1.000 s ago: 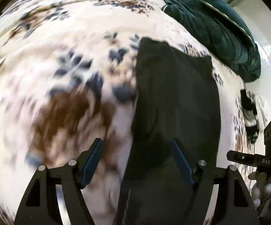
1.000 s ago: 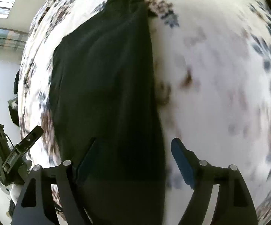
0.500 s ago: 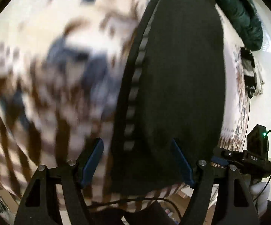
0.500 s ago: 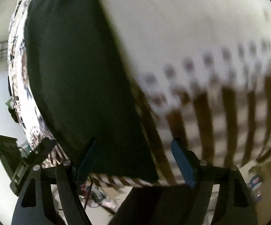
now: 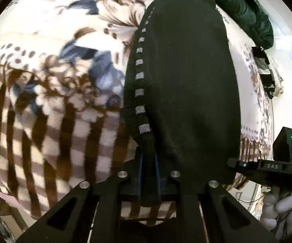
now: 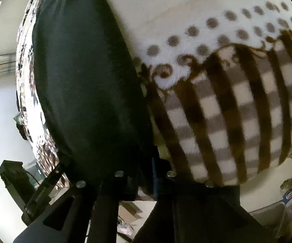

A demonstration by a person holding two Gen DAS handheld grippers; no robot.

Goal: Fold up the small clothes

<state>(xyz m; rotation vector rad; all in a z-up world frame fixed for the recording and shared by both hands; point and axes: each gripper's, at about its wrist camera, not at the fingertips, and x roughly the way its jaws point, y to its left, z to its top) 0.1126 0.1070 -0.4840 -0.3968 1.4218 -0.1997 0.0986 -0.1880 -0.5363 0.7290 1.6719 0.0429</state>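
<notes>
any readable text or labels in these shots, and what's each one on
"DAS": pale letters on the black body of the right gripper, seen from the left wrist view.
Raised lettering on the black bar of the left gripper, in the right wrist view: too blurred to read.
Blue and white label on a container on the floor: too small to read.

Patterned blanket point(image 5: 65, 85), dark green quilt point(image 5: 245, 8)

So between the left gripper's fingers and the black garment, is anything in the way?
Nothing. In the left wrist view the left gripper is shut directly on the near edge of the black garment, fabric between its fingers.
</notes>
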